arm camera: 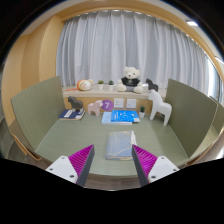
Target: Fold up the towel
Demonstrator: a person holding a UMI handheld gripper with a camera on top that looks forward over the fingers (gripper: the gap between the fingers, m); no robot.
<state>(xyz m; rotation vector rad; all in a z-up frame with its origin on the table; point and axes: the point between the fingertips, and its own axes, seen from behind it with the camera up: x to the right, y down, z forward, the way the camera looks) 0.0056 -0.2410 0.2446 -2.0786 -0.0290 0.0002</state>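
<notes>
A folded light grey-blue towel (pixel 119 144) lies on the green table (pixel 70 135), just ahead of my fingers and a little toward the right one. My gripper (pixel 112 160) is open and empty, held above the table's near edge. Its magenta pads (pixel 80 158) stand wide apart. The towel's near edge lies between the fingertips, and neither finger touches it.
A blue book (pixel 122 117) lies beyond the towel. A dark object (pixel 72 114) lies at the far left of the table. A white toy horse (pixel 160 105) stands far right. A panda plush (pixel 130 77) and small items sit on the shelf by the curtain. Green panels flank the table.
</notes>
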